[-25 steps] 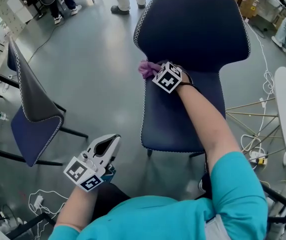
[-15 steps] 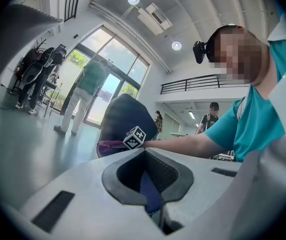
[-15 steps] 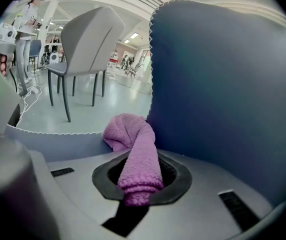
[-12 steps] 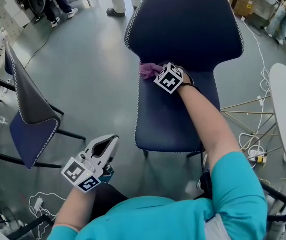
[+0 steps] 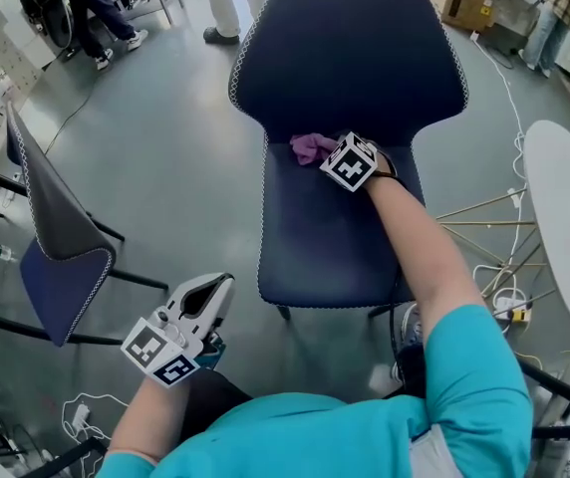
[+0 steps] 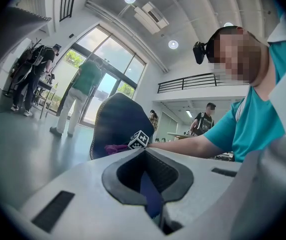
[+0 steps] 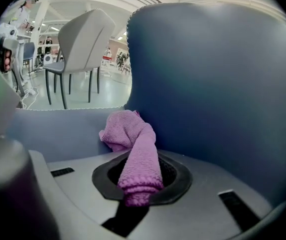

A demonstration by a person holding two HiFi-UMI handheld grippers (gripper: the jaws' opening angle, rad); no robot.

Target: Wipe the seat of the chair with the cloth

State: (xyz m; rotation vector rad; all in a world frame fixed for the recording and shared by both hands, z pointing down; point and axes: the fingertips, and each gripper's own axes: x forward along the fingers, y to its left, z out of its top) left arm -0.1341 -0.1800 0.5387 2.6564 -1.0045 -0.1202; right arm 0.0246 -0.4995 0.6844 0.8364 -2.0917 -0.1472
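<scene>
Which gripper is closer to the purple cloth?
Right. The right gripper is clamped on the cloth on the chair seat; the left gripper hangs over the floor, well away from it.

The chair (image 5: 345, 58) is deep navy, edged all round with white zigzag stitching. The cloth (image 5: 312, 147) is pinkish purple. The left claw (image 5: 223, 285) and right claw (image 7: 139, 184) are off-white with black pads, and the cube (image 5: 353, 161) on each shows black-and-white square markers. The person's sleeve (image 5: 474, 366) is teal. The floor (image 5: 165, 147) is glossy grey. A second chair (image 5: 56, 197) has a grey back, blue seat and the same white stitching. The round table (image 5: 564, 217) is white.
</scene>
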